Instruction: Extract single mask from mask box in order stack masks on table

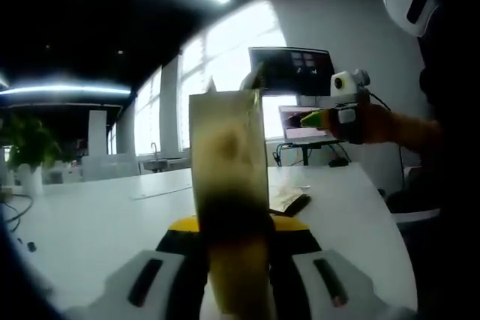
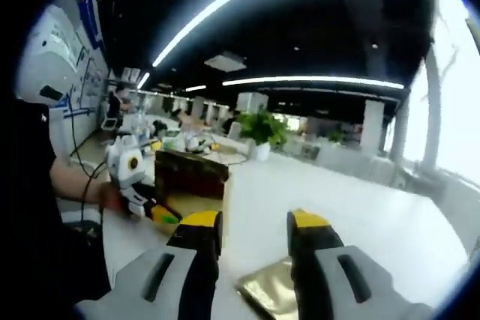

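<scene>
Upright, dull-gold mask box (image 1: 229,185)

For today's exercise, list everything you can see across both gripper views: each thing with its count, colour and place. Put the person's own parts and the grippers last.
Mask box: one, gold-brown, held upright between the left gripper's jaws.
Packet: one, gold, flat on the table below the right gripper.
Table: one, white, underneath both grippers.
Potted plant: one, green in a white pot, far end of the table.
Monitor: one, dark, behind the table by the window.
Person's forearm: one, at the left in the right gripper view.
Left gripper: yellow-tipped, shut on the box.
Right gripper: yellow-tipped, open, nothing between the jaws.
</scene>
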Motion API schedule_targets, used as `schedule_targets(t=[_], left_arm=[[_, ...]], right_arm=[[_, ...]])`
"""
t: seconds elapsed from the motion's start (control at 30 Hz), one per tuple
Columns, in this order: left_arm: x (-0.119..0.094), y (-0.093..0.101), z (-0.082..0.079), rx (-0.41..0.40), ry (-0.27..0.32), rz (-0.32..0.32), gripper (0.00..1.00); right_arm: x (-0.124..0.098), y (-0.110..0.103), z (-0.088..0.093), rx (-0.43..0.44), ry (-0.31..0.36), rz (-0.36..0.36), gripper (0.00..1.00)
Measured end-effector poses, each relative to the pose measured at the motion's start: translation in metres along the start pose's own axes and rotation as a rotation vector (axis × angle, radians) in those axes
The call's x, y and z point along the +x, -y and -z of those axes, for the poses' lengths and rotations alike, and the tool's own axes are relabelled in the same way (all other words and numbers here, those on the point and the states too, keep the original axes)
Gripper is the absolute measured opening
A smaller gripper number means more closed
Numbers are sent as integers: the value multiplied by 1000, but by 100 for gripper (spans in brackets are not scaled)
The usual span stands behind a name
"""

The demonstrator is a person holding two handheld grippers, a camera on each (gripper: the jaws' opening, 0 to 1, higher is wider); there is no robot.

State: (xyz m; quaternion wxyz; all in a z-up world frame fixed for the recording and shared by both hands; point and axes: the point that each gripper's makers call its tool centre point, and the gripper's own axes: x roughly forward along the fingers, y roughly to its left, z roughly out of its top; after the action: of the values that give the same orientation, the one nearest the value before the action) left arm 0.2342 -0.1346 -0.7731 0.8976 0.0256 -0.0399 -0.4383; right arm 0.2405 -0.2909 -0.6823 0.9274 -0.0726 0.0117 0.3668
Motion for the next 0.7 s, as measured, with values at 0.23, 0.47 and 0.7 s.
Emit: schedule_targets(t=[0.23, 0.47, 0.7], left_arm=[[0, 0, 0, -3, 0, 0, 33], [0, 0, 0, -6, 1, 1, 33], [0, 0, -3, -3, 13, 4, 33]], right_arm=[[0, 11, -2, 56, 53, 41, 34], [1, 6, 24, 97, 39, 31, 39], [-3, 6, 32, 113, 42, 39, 38]])
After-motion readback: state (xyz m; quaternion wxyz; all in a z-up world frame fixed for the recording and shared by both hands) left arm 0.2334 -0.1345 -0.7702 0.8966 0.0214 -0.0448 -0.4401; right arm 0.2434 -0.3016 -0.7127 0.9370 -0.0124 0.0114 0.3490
